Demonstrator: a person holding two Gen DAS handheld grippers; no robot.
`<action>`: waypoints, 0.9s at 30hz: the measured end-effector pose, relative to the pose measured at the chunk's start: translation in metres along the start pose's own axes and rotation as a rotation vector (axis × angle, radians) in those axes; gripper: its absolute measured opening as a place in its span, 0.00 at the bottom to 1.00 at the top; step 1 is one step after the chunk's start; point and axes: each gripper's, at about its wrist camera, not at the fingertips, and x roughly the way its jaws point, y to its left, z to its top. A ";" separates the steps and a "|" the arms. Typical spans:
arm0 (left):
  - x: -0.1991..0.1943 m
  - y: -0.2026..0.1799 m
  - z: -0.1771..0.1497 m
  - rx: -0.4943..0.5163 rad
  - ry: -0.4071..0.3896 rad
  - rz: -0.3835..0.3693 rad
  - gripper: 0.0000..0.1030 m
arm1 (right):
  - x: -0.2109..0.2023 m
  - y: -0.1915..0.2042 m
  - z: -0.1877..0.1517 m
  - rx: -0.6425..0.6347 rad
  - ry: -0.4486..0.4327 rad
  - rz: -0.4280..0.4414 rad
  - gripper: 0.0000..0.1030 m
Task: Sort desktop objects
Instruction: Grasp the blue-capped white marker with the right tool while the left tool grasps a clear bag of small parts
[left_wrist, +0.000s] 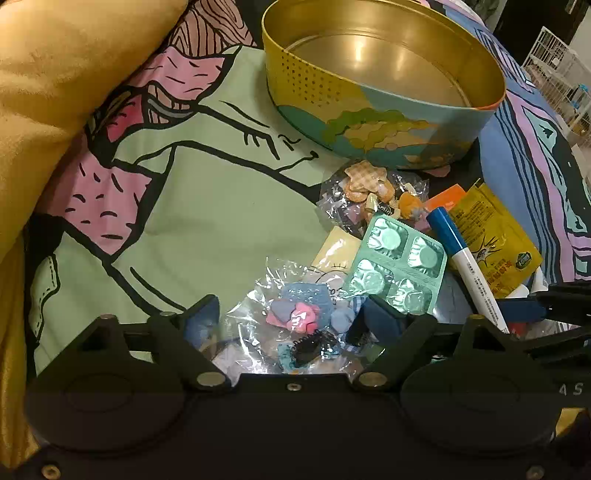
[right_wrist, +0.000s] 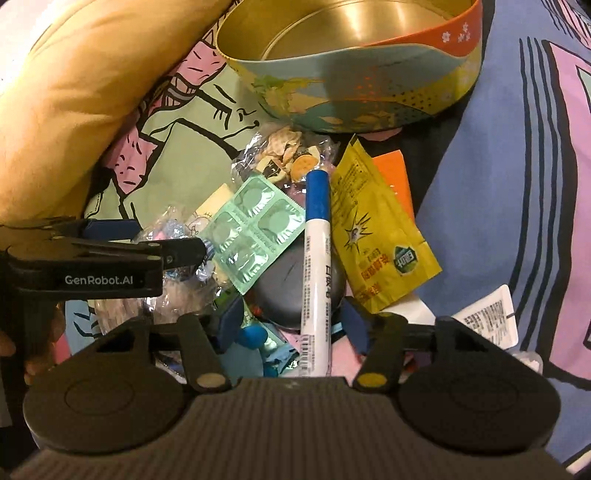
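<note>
My left gripper (left_wrist: 291, 319) is open, its fingers astride a clear bag of pink and blue trinkets (left_wrist: 295, 317) without pressing it. My right gripper (right_wrist: 291, 325) is also open, straddling a white marker with a blue cap (right_wrist: 316, 266) that lies over a dark round case (right_wrist: 284, 284). The marker (left_wrist: 465, 262) also shows in the left wrist view, beside a green blister pack (left_wrist: 399, 266) and a yellow sachet (left_wrist: 495, 236). Beyond the pile stands a round painted tin (left_wrist: 369, 125) with a bare gold inside. The left gripper (right_wrist: 155, 240) shows at the left of the right wrist view.
A mustard pillow (left_wrist: 55, 74) bulges along the left. Everything lies on a patterned bedspread (left_wrist: 221, 203). A bag of biscuit-shaped trinkets (left_wrist: 373, 192), an orange card (right_wrist: 395, 177) and a white label (right_wrist: 491, 317) lie in the pile. A white wire rack (left_wrist: 554, 59) stands far right.
</note>
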 end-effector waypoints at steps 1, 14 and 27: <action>-0.001 0.001 0.000 -0.001 -0.001 -0.003 0.75 | 0.000 -0.001 0.000 0.005 -0.002 0.000 0.56; -0.012 0.028 0.006 -0.084 -0.006 -0.022 0.24 | -0.004 -0.004 0.001 0.025 -0.017 0.012 0.37; -0.039 0.064 0.011 -0.227 -0.074 -0.103 0.24 | -0.009 -0.007 0.000 0.050 -0.039 0.030 0.20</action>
